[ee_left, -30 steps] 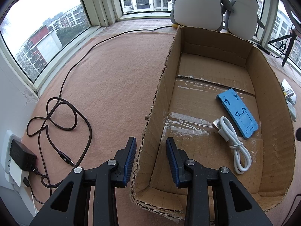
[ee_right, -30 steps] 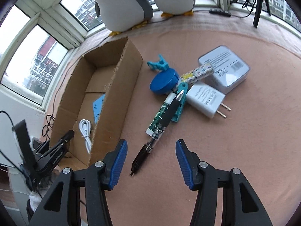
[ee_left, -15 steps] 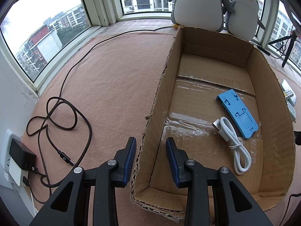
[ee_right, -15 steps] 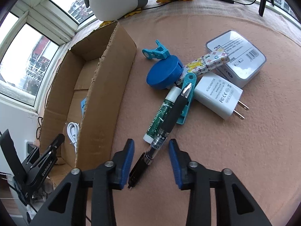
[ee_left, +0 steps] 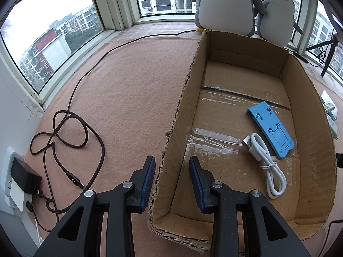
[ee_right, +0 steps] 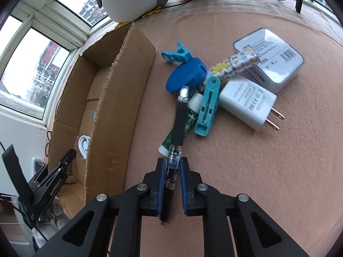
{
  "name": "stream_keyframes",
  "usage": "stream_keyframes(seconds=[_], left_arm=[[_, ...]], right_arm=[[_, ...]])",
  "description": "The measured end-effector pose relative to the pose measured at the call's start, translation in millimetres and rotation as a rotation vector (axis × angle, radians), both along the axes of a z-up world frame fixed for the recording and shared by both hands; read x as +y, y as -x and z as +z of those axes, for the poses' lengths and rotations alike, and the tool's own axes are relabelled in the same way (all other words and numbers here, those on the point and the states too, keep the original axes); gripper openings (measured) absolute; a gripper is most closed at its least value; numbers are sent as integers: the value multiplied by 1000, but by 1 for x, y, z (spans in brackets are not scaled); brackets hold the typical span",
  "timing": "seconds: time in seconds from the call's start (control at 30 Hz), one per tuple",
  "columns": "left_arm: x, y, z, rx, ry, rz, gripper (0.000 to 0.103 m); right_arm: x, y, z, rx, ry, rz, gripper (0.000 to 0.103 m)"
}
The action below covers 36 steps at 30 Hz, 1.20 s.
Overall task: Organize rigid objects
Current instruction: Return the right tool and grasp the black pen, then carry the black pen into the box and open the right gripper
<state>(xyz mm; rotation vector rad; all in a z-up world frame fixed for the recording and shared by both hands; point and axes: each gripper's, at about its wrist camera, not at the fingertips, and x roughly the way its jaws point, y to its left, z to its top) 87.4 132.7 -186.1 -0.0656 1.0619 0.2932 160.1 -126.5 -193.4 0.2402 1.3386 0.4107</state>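
Observation:
My right gripper [ee_right: 173,172] is shut on a black pen [ee_right: 179,124], whose far end rests over a green-patterned tube [ee_right: 188,120] in a pile. The pile holds a teal clip [ee_right: 207,106], a blue round lid [ee_right: 186,75], a white plug adapter [ee_right: 246,102], a patterned stick [ee_right: 233,63] and a white boxed item [ee_right: 270,57]. The cardboard box [ee_left: 308,98] holds a blue phone stand [ee_left: 270,130] and a white coiled cable [ee_left: 265,162]. My left gripper [ee_left: 171,180] is open, with one finger on either side of the box's left wall, not touching it.
Two plush penguins [ee_left: 225,4] stand behind the box at the window. A dark cable [ee_left: 70,128] and a black charger [ee_left: 23,175] lie on the brown felt left of the box. A small teal clamp [ee_right: 175,53] lies beside the lid. A tripod leg [ee_left: 328,55] stands far right.
My right gripper moved forward and closed on the black pen, tilting it up off the felt. The left gripper has stayed in place at the box wall.

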Motion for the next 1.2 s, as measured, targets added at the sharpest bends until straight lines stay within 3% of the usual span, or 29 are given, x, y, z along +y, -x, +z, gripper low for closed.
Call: stream_keyframes(seconds=[0.33,0.63,0.9,1.2], left_arm=[[-1,0,1,0,-4,0,36],[-1,0,1,-1,-8,1,36],[0,-1,1,-1,-5,0,36],[1,-2,1,-3,3,1,36]], right_arm=[[-27,15,0,0,-9,-22,10],[-32,19,44,-81,-66,-14,10],[8,0,85,-150,-94,68,10],[71,-37,93,-184,-65,149,10]])
